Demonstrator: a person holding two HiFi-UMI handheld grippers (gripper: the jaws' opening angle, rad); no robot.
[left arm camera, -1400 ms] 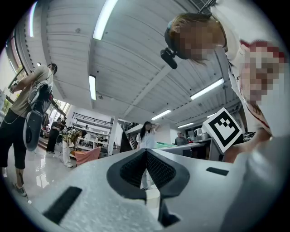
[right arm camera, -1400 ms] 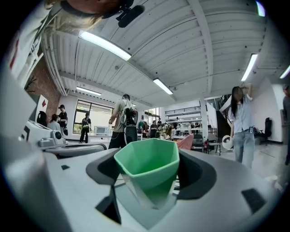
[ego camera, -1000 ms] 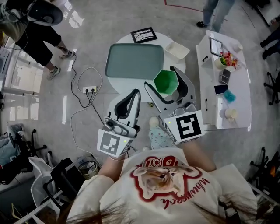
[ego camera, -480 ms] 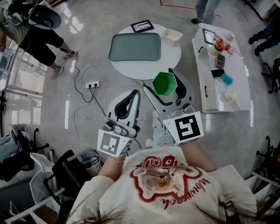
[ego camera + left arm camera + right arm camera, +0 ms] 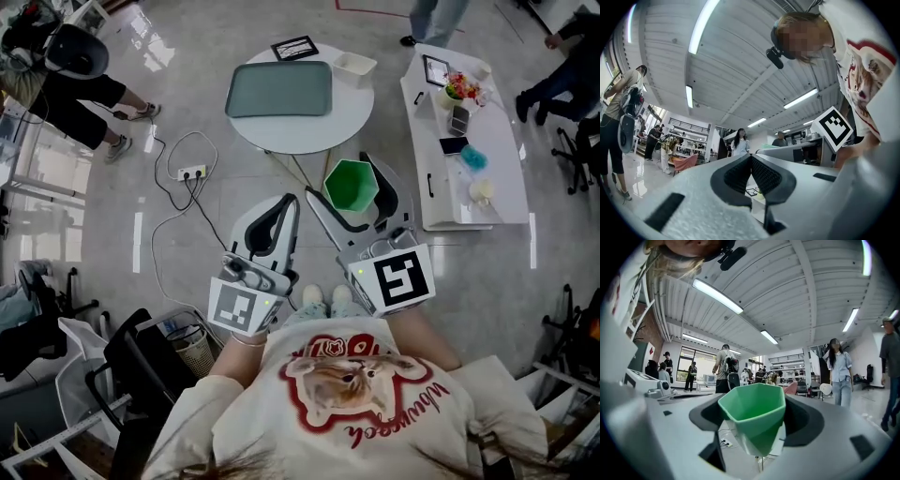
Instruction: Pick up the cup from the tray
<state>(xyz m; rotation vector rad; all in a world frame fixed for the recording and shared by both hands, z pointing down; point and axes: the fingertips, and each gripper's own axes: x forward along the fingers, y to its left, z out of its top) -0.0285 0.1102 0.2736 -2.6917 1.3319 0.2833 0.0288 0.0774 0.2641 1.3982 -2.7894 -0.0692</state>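
Observation:
A green faceted cup [image 5: 352, 185] sits upright between the jaws of my right gripper [image 5: 354, 184], held over the floor in front of the round white table [image 5: 352, 117]. The right gripper view has the same cup [image 5: 755, 419] clamped between the dark pads, mouth up. The grey-green tray [image 5: 279, 90] lies empty on that table, well beyond the cup. My left gripper [image 5: 291, 200] is shut with nothing in it, hanging over the floor left of the cup; in the left gripper view its pads [image 5: 751, 172] meet.
A white bin [image 5: 353, 65] and a framed picture [image 5: 293, 48] share the round table. A long white table [image 5: 459, 131] with small items stands at the right. A power strip [image 5: 191, 173] with cables lies on the floor. People stand at the top left and top right.
The view has drawn back from the round table, which now sits farther away and higher in the head view. The cup stays clamped in the right gripper. The left gripper stays shut.

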